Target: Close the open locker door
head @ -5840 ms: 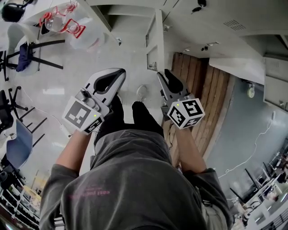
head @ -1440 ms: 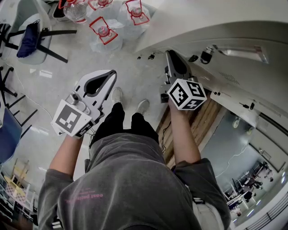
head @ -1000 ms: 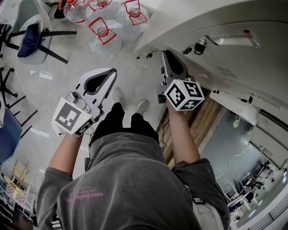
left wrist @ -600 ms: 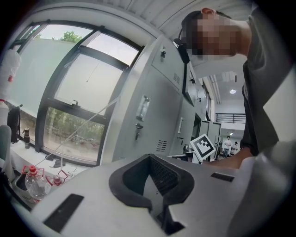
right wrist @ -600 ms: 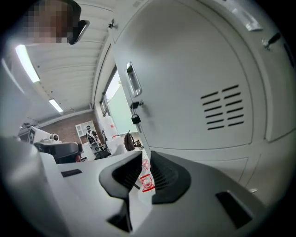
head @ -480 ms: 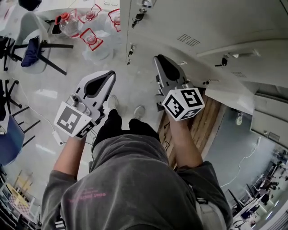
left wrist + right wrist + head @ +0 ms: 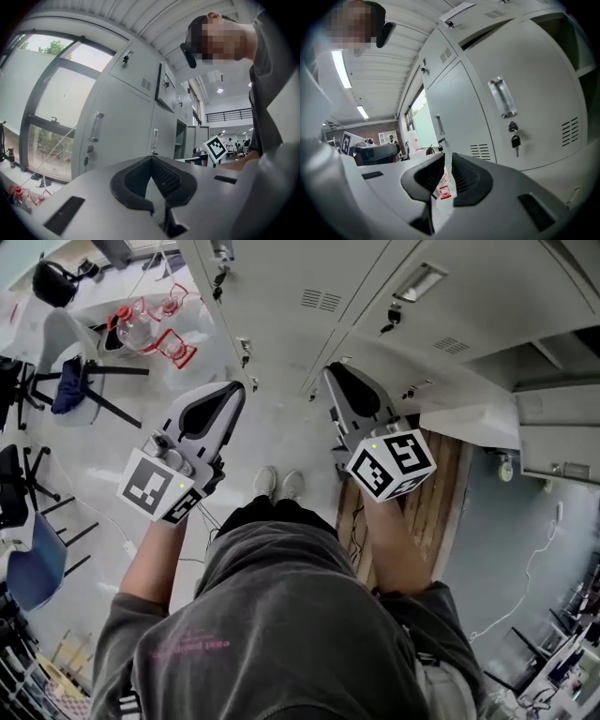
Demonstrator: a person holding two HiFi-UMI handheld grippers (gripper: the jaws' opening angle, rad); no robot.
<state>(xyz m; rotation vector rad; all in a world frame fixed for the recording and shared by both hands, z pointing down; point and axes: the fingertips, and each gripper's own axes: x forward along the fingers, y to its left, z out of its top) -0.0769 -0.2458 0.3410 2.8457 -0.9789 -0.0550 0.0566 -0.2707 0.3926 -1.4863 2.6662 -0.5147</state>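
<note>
Facing the grey lockers, both grippers hang in open air and touch nothing. The open locker door stands to the right of the right jaws and apart from them. It is swung well out from the row, and its top edge runs away from the cabinet fronts. The head view looks down on it, so its upright length is foreshortened. The left gripper has its jaws pressed together at the tips, empty. The right gripper shows only a narrow slit, and its jaws are closing. Nothing sits between them — just far-off water bottles on the floor, seen through the gap. Against half a second ago, both grippers keep much the same spots in the head view, while more of the locker fronts fills the top.
</note>
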